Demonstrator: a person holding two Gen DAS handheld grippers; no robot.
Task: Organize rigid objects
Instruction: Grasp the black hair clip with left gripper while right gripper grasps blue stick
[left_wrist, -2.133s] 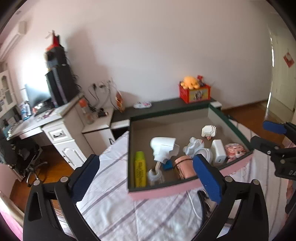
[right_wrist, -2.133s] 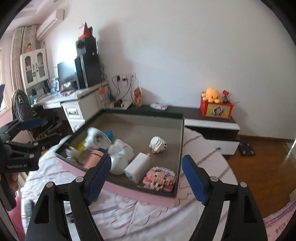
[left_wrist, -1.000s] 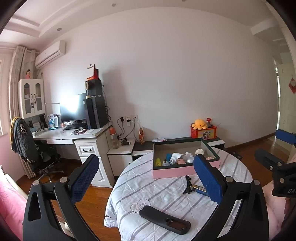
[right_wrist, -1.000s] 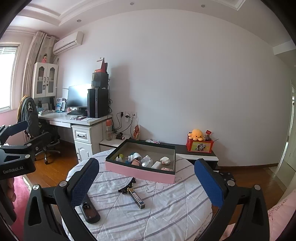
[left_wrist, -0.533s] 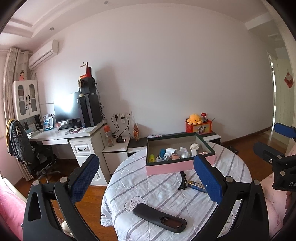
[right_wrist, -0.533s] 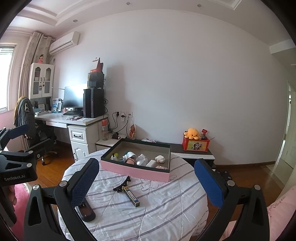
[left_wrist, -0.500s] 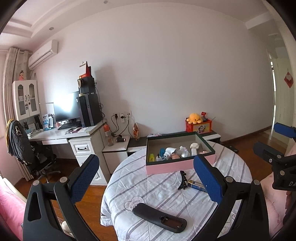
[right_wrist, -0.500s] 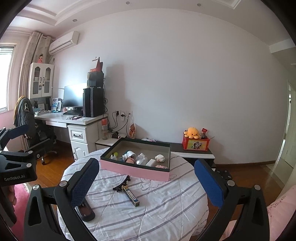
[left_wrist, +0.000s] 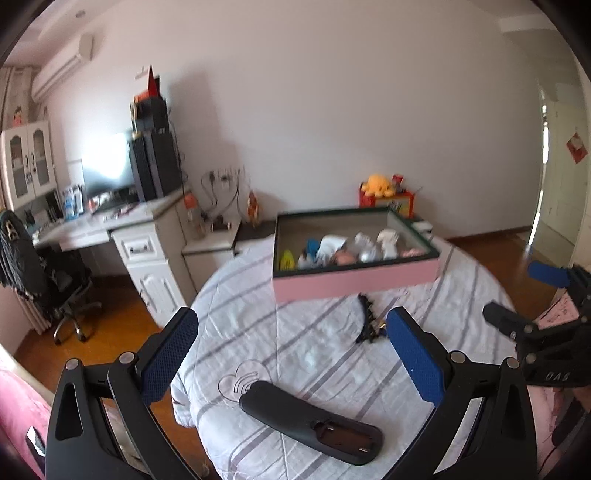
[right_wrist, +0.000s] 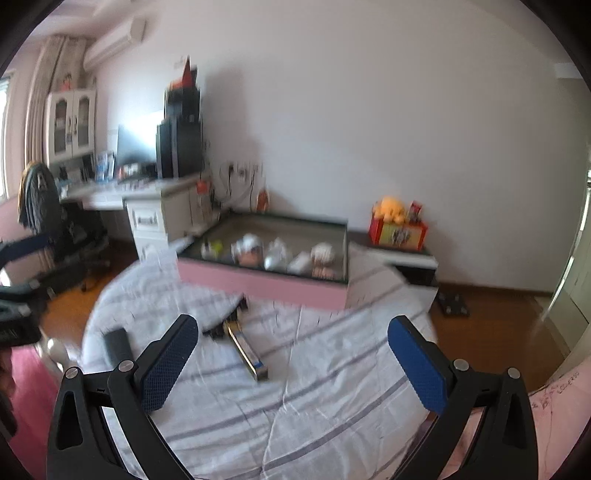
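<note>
Left gripper: jaws spread wide, empty, above the near edge of the round tabletop. The black handle-shaped device lies directly below, flat on the striped cloth. A black comb-like clip and a slim gold-edged bar lie mid-table, just short of the pink tray, which already holds several small items. Right gripper: jaws likewise released, empty. Recommended: lower the left gripper squarely across the device's narrow waist, close firmly, lift level.
</note>
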